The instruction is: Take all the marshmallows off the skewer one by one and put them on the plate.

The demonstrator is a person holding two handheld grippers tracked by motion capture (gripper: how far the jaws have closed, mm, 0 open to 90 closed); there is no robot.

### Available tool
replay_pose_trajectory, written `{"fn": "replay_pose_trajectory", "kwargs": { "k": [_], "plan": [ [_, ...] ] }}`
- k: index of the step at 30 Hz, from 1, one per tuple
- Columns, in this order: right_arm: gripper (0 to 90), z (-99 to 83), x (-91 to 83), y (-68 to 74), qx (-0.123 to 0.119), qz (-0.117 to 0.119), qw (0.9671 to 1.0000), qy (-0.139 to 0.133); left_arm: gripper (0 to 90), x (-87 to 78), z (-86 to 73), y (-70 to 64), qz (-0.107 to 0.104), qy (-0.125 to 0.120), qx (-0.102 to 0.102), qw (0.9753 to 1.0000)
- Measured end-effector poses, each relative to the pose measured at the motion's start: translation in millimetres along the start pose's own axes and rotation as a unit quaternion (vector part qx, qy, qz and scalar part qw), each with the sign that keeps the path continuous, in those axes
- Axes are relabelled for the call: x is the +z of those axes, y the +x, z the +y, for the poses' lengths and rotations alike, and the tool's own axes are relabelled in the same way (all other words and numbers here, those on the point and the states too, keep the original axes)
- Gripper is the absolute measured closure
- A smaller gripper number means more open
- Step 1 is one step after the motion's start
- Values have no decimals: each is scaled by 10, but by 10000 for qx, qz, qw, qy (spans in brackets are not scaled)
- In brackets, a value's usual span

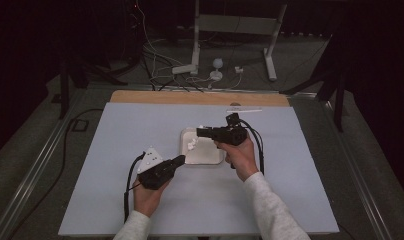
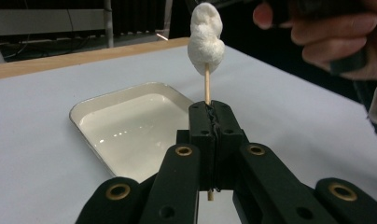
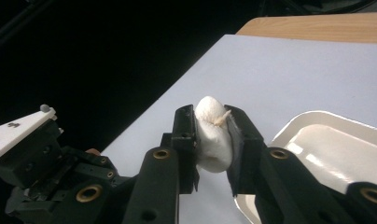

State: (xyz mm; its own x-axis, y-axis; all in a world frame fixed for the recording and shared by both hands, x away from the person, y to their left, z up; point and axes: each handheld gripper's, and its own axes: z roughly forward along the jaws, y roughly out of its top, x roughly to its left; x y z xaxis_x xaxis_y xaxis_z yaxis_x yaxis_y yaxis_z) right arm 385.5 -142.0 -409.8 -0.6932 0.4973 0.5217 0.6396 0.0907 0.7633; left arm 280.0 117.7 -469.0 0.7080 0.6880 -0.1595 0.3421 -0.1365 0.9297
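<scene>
White table (image 1: 115, 165): left tongs (image 2: 210, 116) clamp skewer (image 2: 207, 86); right tongs (image 3: 213, 123) pinch marshmallow (image 3: 212, 135).

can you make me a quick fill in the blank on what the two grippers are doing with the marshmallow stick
1. The left gripper is shut on the wooden ____.
2. The right gripper squeezes the white ____.
3. The tray on the table holds ____ marshmallows.
4. The stick points ____ from the left gripper.

Missing words: stick; marshmallow; no; upward

A pale grey table (image 1: 140, 125) with a wooden far edge (image 1: 190, 97) in a dark room; white frame legs (image 1: 196, 40) and loose cables (image 1: 155, 65) on the floor beyond.
</scene>
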Motion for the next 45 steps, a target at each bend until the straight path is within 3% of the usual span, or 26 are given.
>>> {"fn": "replay_pose_trajectory", "kwargs": {
  "k": [10,20,22,23,25,26,27,31,38,45],
  "plan": [
    [788,45,-18,49,-127,-169,9998,-54,900,-14,-11,1,89,92,198,9997],
    [794,66,-14,30,15,-222,9996,-162,900,-30,-13,-5,138,77,208,9997],
    [803,86,-53,22,84,-306,9990,-330,900,-36,-17,-6,225,174,310,9991],
    [806,111,-125,-4,181,-382,9975,-575,900,-35,-38,-3,313,293,356,9984],
    [804,186,-299,-64,271,-395,9951,-865,900,-47,-102,49,336,317,168,9988],
    [804,186,-299,-64,271,-395,9951,-865,900,-55,-109,76,349,282,63,9990],
    [800,229,-408,-75,133,-427,9959,-792,900,-62,-101,92,338,235,7,9992],
    [794,218,-439,-61,-112,-580,9962,-633,900,-58,-71,71,334,134,-5,9994],
    [784,103,-266,-94,-233,-609,9973,-348,900,-72,-63,68,325,58,-66,9994],
    [777,-10,-77,-145,-338,-833,9959,-43,900,-89,-56,79,342,18,-107,9994]
  ]
}}
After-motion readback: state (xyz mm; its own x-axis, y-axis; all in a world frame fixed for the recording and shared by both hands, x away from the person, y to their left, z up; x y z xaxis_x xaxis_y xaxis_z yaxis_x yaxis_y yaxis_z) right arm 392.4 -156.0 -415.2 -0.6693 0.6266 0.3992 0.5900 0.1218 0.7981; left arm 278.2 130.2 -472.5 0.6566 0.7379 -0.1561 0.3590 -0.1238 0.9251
